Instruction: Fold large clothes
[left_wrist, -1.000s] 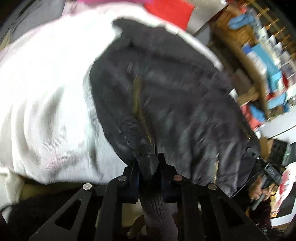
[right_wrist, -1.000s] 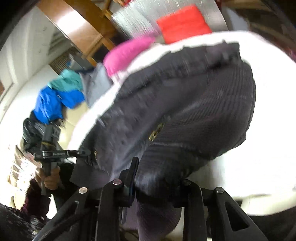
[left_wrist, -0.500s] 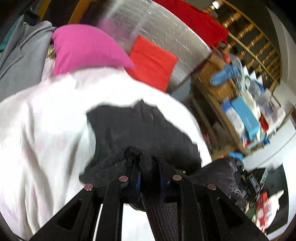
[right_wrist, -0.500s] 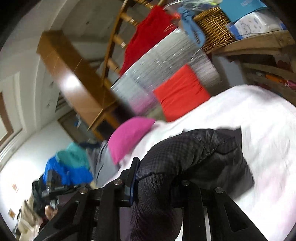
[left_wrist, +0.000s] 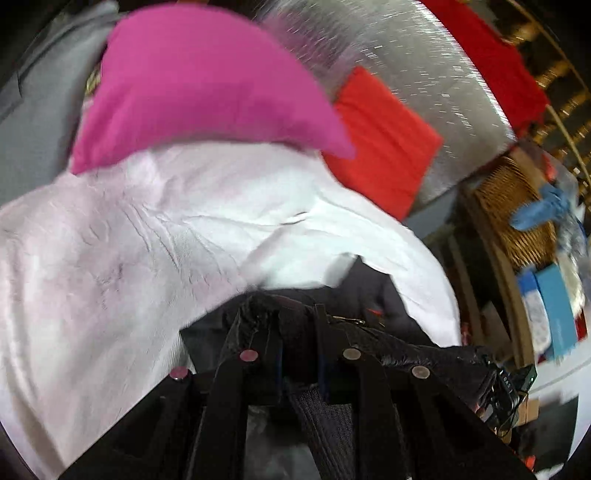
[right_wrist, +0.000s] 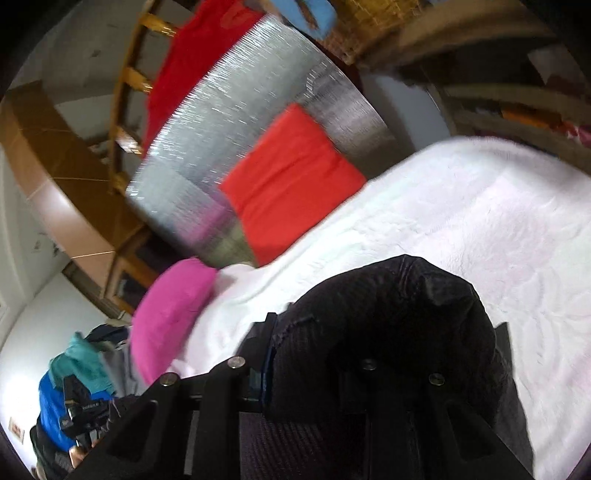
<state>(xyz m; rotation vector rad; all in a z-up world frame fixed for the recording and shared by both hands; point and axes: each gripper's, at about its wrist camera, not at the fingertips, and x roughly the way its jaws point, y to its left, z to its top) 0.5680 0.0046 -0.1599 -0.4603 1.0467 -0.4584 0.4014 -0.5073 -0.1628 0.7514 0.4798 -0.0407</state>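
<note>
- Clamping the dark jacket (left_wrist: 373, 295), the left gripper (left_wrist: 297, 328) pinches one hem; the right gripper (right_wrist: 306, 354) pinches another, to fold it.
- Jacket drapes over the white bed's (right_wrist: 461, 206) near edge.
- Pink pillow (left_wrist: 199, 81) lies at the far edge.

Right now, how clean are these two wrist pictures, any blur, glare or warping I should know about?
Left wrist view: motion blur smears the pink pillow and shelves; the white bedspread is nearly blown out. Right wrist view: fisheye bends the silver headboard; the dark jacket is underexposed and hides part of the right tool.
</note>
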